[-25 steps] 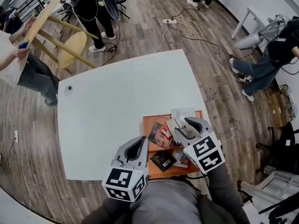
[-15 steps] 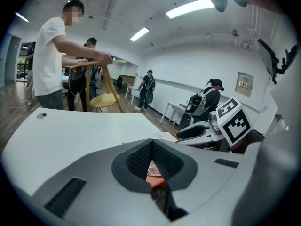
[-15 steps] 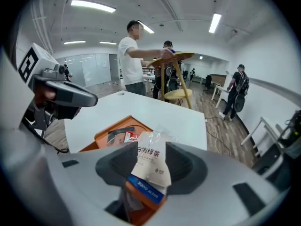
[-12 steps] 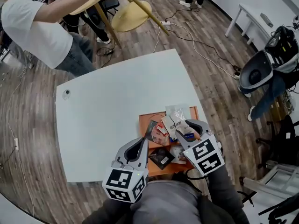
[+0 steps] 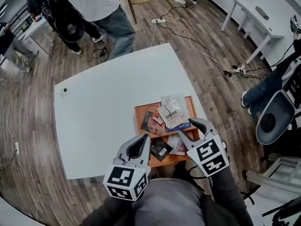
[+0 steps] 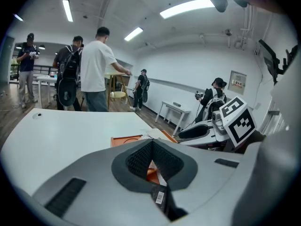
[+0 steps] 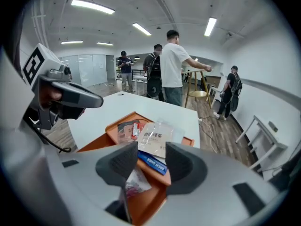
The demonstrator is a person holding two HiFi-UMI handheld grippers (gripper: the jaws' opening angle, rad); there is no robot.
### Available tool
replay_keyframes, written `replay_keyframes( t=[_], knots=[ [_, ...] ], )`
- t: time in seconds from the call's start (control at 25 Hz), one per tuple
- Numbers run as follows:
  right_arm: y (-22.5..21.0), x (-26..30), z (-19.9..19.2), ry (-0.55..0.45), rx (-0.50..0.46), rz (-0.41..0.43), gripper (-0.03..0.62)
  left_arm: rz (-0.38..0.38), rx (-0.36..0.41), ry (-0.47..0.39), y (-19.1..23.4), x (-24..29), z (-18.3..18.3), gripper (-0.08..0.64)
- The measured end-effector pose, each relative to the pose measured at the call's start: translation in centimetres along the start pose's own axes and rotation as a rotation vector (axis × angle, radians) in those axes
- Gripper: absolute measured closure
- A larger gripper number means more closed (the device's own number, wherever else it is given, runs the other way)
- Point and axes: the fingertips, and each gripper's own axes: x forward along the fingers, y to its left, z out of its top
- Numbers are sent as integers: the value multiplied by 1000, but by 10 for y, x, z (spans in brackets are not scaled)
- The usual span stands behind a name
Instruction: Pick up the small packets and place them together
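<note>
The white surface [image 5: 101,109] is bare over its whole left and far part, with open room out to those edges. A person [image 5: 101,6] stands just past its far edge. The orange tray [image 5: 139,109] sits at the near right corner, its right rim close to the surface's right edge and its near rim at the front edge.

The left hand-held gripper [image 5: 145,140] hovers over the tray's near left corner, its pads clenched together on nothing. The right hand-held gripper [image 5: 190,126] hangs over the tray's right side, released, its jaws apart.

The small packets [image 5: 170,112] lie overlapped in the tray's far half, a white packet [image 7: 155,138] on top. A blue packet [image 7: 150,162] shows through the right jaws' gap. A black packet [image 5: 160,150] lies just beside the left jaws.
</note>
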Motion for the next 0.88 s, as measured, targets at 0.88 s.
replay_keyframes(
  t=[0.88],
  knots=[
    [116,49,-60,190,-112,254,389,27,-68,88,31,-23,-56,563]
  ],
)
